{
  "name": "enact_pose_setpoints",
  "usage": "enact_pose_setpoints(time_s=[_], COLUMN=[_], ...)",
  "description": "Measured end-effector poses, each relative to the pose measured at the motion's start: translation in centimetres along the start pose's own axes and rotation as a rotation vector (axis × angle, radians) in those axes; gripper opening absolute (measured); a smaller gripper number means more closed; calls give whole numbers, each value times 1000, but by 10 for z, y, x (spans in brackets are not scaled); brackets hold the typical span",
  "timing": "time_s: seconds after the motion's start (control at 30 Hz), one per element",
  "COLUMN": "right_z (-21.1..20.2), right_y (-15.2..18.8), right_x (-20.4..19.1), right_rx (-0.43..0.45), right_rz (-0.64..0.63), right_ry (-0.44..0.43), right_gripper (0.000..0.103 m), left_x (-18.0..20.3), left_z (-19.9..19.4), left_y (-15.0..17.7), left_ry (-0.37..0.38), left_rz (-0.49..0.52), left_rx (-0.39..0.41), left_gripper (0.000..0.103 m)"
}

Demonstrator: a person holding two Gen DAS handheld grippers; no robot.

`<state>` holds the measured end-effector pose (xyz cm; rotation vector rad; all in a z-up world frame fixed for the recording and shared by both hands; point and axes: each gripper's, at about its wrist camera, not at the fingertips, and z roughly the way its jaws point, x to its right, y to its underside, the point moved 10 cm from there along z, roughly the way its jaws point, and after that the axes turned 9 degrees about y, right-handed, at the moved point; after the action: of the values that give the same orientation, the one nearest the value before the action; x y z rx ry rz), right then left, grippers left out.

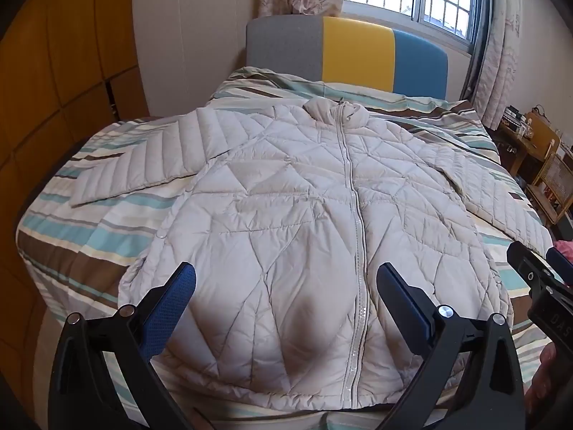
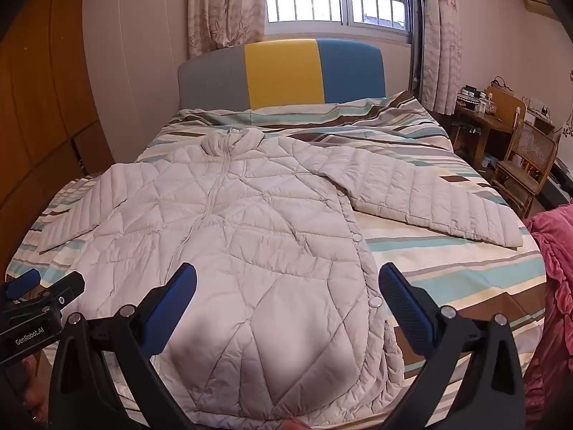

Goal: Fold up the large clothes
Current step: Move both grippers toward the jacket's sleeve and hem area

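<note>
Quilted white jacket [image 1: 293, 222] lies flat and zipped on the striped bed [image 2: 465, 279], hem at the foot edge, sleeves spread toward both side edges. Left tongs [image 1: 286, 308] and right tongs [image 2: 286, 308] hover released above the hem. Folding seems not begun; next, probably grasp one sleeve [image 2: 429, 200] and bring it across. No containers are visible.

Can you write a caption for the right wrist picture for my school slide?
Open right gripper hovers above a white puffy jacket spread flat on a striped bed.
</note>
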<state>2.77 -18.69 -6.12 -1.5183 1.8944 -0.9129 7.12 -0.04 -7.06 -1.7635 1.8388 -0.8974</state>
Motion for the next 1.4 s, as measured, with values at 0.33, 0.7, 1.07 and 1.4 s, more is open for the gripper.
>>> enact_pose_setpoints(time_s=[0.33, 0.7, 1.07, 1.4], right_z=[0, 3, 4, 3], right_y=[1, 5, 6, 7], right_x=[-2, -2, -3, -5], right_rx=[-6, -24, -30, -37], right_rz=[12, 10, 10, 1], right_ry=[-14, -20, -23, -23], right_gripper=[101, 101, 101, 101], left_x=[-3, -5, -4, -1], left_z=[1, 1, 5, 4], left_y=[3, 3, 10, 12], left_ry=[-2, -5, -3, -1], left_rz=[-10, -17, -16, -18], left_rx=[1, -10, -16, -16], left_gripper=[100, 100, 100, 100])
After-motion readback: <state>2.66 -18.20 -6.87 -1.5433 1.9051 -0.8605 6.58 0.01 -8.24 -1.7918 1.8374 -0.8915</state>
